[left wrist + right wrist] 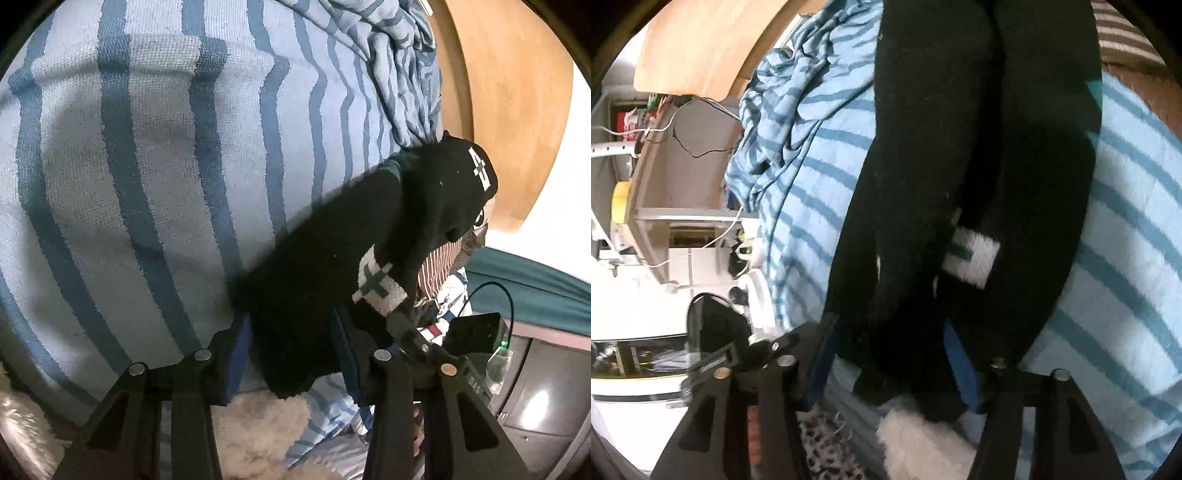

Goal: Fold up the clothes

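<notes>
A black garment [321, 258] with white patches lies over a blue striped blanket [129, 192], stretched between both claws. The left gripper [291, 354] clamps its end at six o'clock; the right gripper [886, 369] clamps another end at six o'clock in its view.

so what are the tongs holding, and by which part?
Both sets of tongs, left and right, grip the black knit garment by its near edge, over the striped blanket.
</notes>
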